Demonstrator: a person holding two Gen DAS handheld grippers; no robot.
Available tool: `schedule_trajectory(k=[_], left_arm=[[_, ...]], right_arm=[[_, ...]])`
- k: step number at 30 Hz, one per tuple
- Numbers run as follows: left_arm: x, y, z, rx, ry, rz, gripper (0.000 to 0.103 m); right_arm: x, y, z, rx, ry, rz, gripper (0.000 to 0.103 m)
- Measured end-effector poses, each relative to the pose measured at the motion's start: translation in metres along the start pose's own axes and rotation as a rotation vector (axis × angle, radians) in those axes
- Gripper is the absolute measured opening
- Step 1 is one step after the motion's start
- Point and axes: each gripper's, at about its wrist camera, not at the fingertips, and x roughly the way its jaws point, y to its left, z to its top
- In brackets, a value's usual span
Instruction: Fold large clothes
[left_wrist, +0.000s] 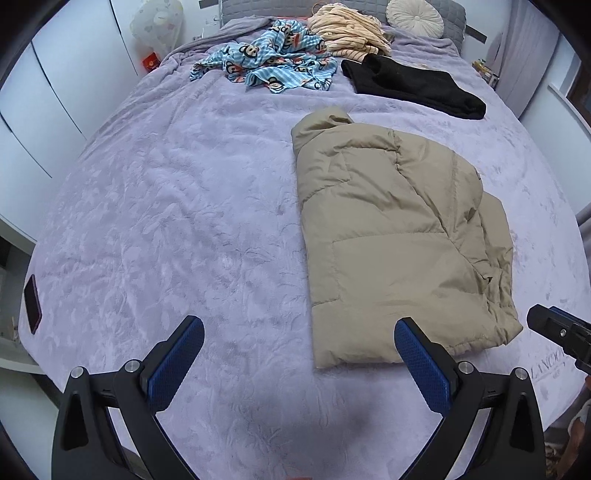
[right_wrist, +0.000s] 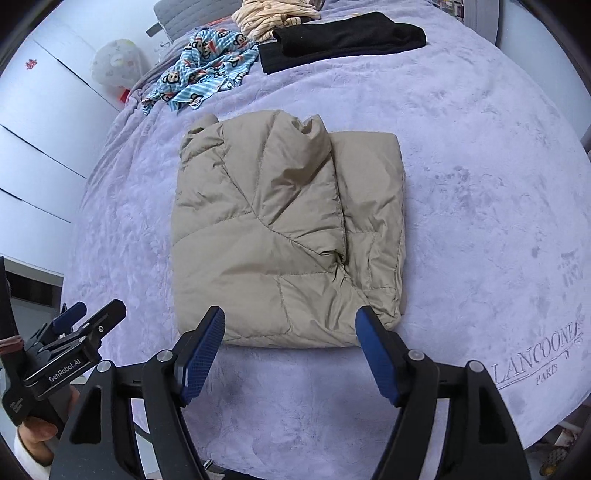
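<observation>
We see the beige padded jacket (right_wrist: 280, 236) lying folded; both grippers, left (left_wrist: 299, 343) and right (right_wrist: 290, 332), stand wide open and empty, while the blue monkey-print garment (left_wrist: 269, 62) remains unfolded.

A lavender plush bedspread (left_wrist: 166, 221) covers the bed, embroidered near one edge with the lettering "LANCOONE PARIS" (right_wrist: 539, 354). A dark phone (left_wrist: 32, 304) lies flat near the bedspread's left edge. At the head of the bed sits a round cream pleated cushion (left_wrist: 414, 16) against a grey quilted headboard (left_wrist: 452, 14). White wardrobe doors (left_wrist: 55, 85) line the left wall, and a pale patterned fan (left_wrist: 157, 24) stands beside them.
</observation>
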Motion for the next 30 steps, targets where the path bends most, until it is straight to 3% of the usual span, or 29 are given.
schedule_trajectory(k=[3, 6, 11, 30], left_arm=[[-0.010, -0.004, -0.003, -0.009, -0.008, -0.005, 0.103], [-0.020, -0.010, -0.004, -0.016, -0.023, -0.005, 0.103], [-0.034, -0.020, -0.004, -0.010, -0.043, 0.000, 0.103], [-0.066, -0.021, -0.011, -0.051, -0.079, -0.020, 0.103]], right_arm=[[-0.008, 0.000, -0.001, -0.014, -0.015, -0.026, 0.085], [-0.022, 0.001, -0.002, -0.033, -0.060, -0.055, 0.103], [-0.046, 0.005, -0.003, -0.071, -0.136, -0.088, 0.103], [-0.079, 0.005, -0.009, -0.092, -0.181, -0.125, 0.103]])
